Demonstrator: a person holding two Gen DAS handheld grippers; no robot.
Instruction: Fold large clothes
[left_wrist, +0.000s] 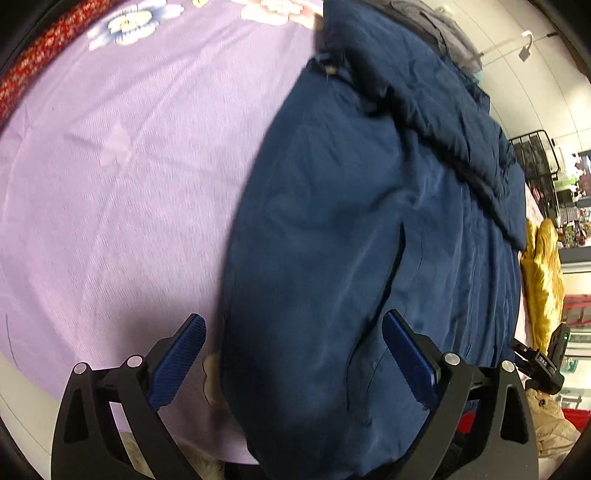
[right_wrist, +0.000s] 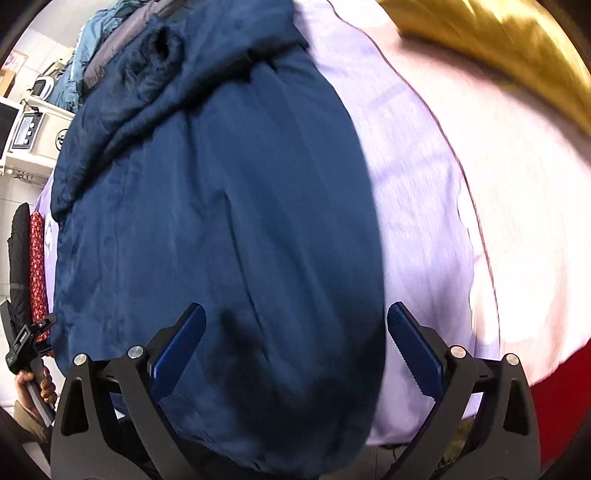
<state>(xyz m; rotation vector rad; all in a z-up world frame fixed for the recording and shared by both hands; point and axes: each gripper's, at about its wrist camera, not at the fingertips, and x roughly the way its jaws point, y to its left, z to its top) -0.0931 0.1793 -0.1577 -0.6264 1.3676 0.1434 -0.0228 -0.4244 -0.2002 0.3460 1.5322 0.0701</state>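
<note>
Lying lengthwise on the lilac bedsheet, the padded navy-blue coat looks bulky, soft and slippery; its hem at 6 o'clock suits gripping. The left gripper and right gripper gape wide, empty.

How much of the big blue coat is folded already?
Partly done, it seems: the blue coat lies as a long narrow strip on the purple sheet, with one part already laid across its far end. Nothing is in hand now; the left claw and right claw are both open above its near end. Still left, probably: folding the strip shorter. The gold garment waits beside it.
</note>
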